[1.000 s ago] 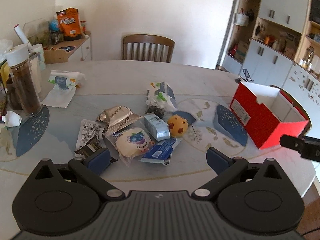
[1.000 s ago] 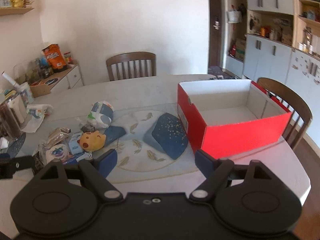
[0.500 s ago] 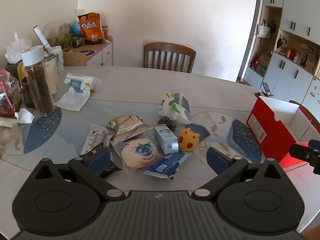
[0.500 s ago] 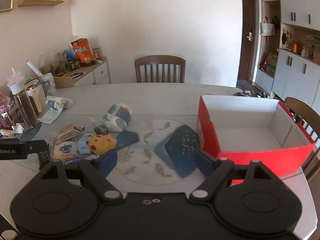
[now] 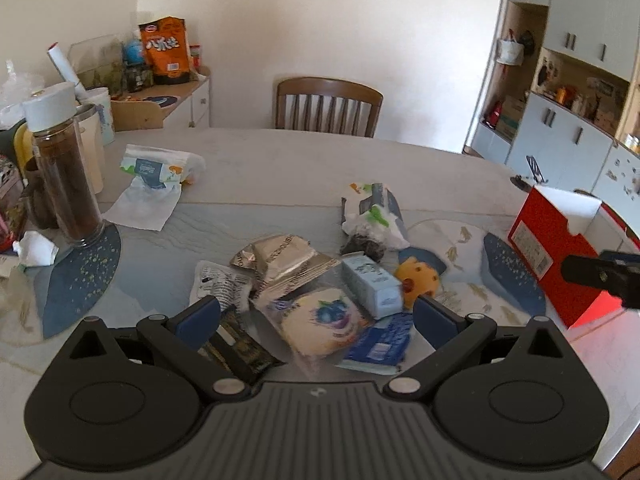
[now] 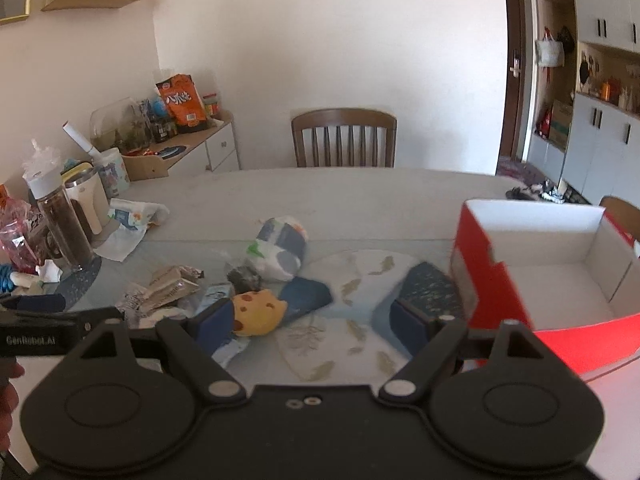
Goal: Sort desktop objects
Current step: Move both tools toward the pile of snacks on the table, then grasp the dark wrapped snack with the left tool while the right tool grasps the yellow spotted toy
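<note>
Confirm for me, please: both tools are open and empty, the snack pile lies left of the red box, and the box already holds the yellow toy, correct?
Not quite: the red box is empty in the right wrist view. The yellow toy lies on the table in the snack pile. Left tool and right tool are open and empty.

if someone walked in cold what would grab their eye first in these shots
The bright red box with its bare white inside stands out first, open-topped at the table's right side. Next comes the heap of snack packets in the middle of the table, with a yellow plush toy at its right edge. In front of it all, the left tool and right tool are both wide open and hold nothing.
</note>
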`<state>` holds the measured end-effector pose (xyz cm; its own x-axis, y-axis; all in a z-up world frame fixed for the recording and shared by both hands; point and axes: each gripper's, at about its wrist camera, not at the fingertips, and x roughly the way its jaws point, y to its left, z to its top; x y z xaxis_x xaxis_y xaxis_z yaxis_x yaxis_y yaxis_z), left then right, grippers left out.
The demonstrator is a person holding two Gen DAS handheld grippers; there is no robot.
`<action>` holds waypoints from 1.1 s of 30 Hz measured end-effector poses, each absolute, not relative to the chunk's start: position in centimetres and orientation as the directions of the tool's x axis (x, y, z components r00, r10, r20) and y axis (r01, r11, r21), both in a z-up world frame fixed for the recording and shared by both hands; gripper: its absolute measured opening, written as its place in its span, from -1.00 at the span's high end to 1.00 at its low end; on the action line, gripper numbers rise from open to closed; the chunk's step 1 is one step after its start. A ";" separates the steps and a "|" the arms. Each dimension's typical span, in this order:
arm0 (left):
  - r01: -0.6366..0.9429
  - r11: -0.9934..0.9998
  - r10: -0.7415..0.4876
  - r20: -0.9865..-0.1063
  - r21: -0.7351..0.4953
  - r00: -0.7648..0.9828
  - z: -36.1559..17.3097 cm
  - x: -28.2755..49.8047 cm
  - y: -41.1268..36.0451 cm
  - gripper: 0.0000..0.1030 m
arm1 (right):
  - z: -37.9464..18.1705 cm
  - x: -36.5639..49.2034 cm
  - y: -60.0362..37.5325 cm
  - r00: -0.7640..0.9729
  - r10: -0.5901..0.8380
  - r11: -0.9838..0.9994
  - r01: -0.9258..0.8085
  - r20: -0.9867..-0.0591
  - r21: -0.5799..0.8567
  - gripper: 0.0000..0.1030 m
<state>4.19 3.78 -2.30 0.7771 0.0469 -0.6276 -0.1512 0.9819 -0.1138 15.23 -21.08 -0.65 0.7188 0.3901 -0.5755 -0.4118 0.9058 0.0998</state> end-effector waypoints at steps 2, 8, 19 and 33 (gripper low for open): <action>-0.125 0.986 0.024 -0.637 -0.114 0.770 -2.8 4.5 4.7 -1.00 | -1.1 15.5 -20.1 0.719 0.381 0.911 -0.401 -0.581 0.101 -0.64; -0.086 0.992 0.001 -0.656 -0.097 0.755 -4.3 5.2 6.8 -1.00 | -2.0 16.6 -17.2 0.720 0.352 0.922 -0.377 -0.598 0.089 -0.64; -0.045 0.995 -0.031 -0.701 -0.090 0.712 -7.5 6.6 9.3 -0.99 | -4.5 19.3 -13.4 0.693 0.314 0.932 -0.355 -0.649 0.071 -0.64; 0.072 0.997 -0.040 -0.690 0.017 0.723 -9.0 6.9 9.4 -0.99 | -7.3 23.9 -10.4 0.654 0.245 0.963 -0.250 -0.716 0.101 -0.61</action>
<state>6.89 9.44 -9.04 0.7231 -0.0402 -0.6895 0.0721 0.9972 0.0174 23.92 -10.43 -7.32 0.6538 0.2448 -0.7160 -0.2496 0.9630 0.1014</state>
